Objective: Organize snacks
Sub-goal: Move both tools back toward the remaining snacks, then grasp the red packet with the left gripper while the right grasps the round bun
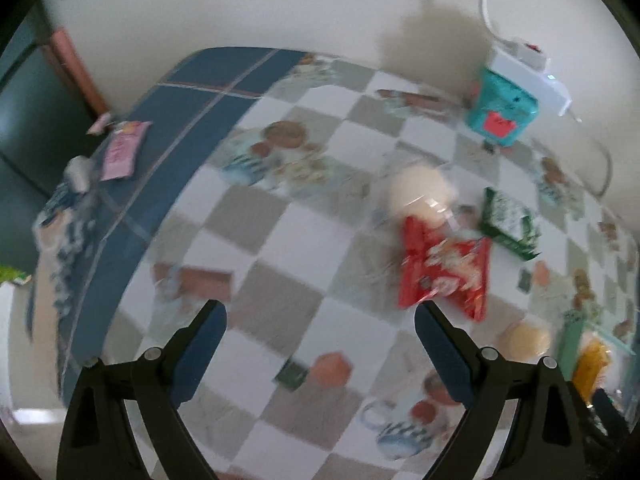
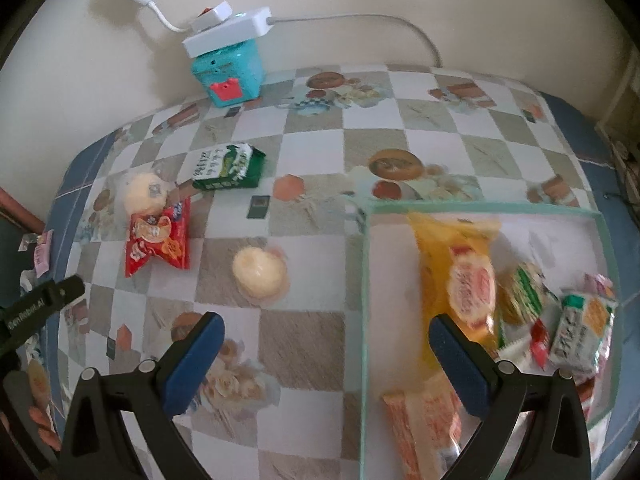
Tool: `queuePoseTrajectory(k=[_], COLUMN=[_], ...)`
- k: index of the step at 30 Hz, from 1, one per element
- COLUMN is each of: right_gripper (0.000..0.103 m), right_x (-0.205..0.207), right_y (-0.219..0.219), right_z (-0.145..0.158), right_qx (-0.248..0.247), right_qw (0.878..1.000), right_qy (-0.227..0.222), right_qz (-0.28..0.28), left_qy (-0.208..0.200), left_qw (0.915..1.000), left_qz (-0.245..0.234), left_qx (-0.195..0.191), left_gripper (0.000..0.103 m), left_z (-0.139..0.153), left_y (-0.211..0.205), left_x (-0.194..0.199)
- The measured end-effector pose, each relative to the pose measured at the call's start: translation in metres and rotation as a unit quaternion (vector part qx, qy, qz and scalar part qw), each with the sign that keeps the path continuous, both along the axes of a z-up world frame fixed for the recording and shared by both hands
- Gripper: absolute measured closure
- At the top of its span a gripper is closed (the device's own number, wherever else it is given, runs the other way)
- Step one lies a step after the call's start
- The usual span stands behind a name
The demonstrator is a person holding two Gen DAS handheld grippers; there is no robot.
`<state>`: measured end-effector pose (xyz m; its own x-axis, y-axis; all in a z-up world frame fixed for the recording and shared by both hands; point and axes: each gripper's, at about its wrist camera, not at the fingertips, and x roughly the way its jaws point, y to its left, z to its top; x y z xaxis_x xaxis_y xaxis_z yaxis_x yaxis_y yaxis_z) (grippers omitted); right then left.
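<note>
My left gripper [image 1: 320, 314] is open and empty above the checkered tablecloth, short of a red snack packet [image 1: 444, 270]. Behind that lie a wrapped pale bun [image 1: 420, 192] and a green packet [image 1: 510, 222]. A second pale bun [image 1: 526, 340] lies to the right. My right gripper [image 2: 326, 328] is open and empty over the left rim of a clear green-edged bin [image 2: 365, 280] that holds several snacks, among them a yellow packet [image 2: 452, 256]. The red packet [image 2: 158, 242], green packet [image 2: 228, 168] and both buns [image 2: 260, 272] [image 2: 144, 192] lie left of the bin.
A teal box [image 2: 228, 74] with a white power strip [image 2: 228, 34] on top stands at the wall. A pink packet [image 1: 120, 150] lies on the blue border at the table's left edge. The left gripper's body [image 2: 40, 308] shows at the left of the right wrist view.
</note>
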<state>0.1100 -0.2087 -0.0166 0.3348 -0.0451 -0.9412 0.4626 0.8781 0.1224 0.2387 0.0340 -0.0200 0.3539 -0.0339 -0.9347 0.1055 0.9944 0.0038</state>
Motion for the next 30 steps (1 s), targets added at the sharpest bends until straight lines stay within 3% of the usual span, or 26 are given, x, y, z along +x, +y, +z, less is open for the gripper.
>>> queuePoseTrajectory(k=[5, 11, 20, 22, 25, 26, 28, 30], right_gripper=[0.000, 0.003, 0.029, 0.041, 0.050, 0.051, 0.062, 0.065], right_x=[0.028, 0.051, 0.059, 0.059, 0.059, 0.060, 0.060, 0.058], right_y=[0.003, 0.012, 0.021, 0.022, 0.022, 0.022, 0.023, 0.024], right_z=[-0.002, -0.013, -0.038, -0.041, -0.045, -0.045, -0.049, -0.050], right_qx=[-0.006, -0.015, -0.013, -0.013, -0.004, -0.001, 0.006, 0.008], right_qw=[1.000, 0.999, 0.999, 0.999, 0.999, 0.999, 0.999, 0.999], right_qy=[0.000, 0.014, 0.031, 0.031, 0.032, 0.032, 0.033, 0.031], right_qz=[0.011, 0.025, 0.036, 0.036, 0.039, 0.040, 0.043, 0.044], left_qy=[0.014, 0.052, 0.083, 0.086, 0.090, 0.092, 0.096, 0.091], left_qw=[0.9990, 0.9947, 0.9888, 0.9887, 0.9881, 0.9880, 0.9876, 0.9877], left_qz=[-0.042, -0.072, -0.099, -0.099, -0.097, -0.096, -0.092, -0.092], left_qx=[-0.002, -0.051, -0.074, -0.073, -0.078, -0.079, -0.084, -0.087], left_gripper=[0.008, 0.008, 0.008, 0.008, 0.022, 0.035, 0.038, 0.040], left_z=[-0.010, -0.026, -0.051, -0.055, -0.059, -0.060, -0.062, -0.061], left_y=[-0.022, -0.041, -0.069, -0.072, -0.073, -0.073, -0.070, -0.069], left_x=[0.020, 0.037, 0.045, 0.045, 0.044, 0.044, 0.043, 0.041])
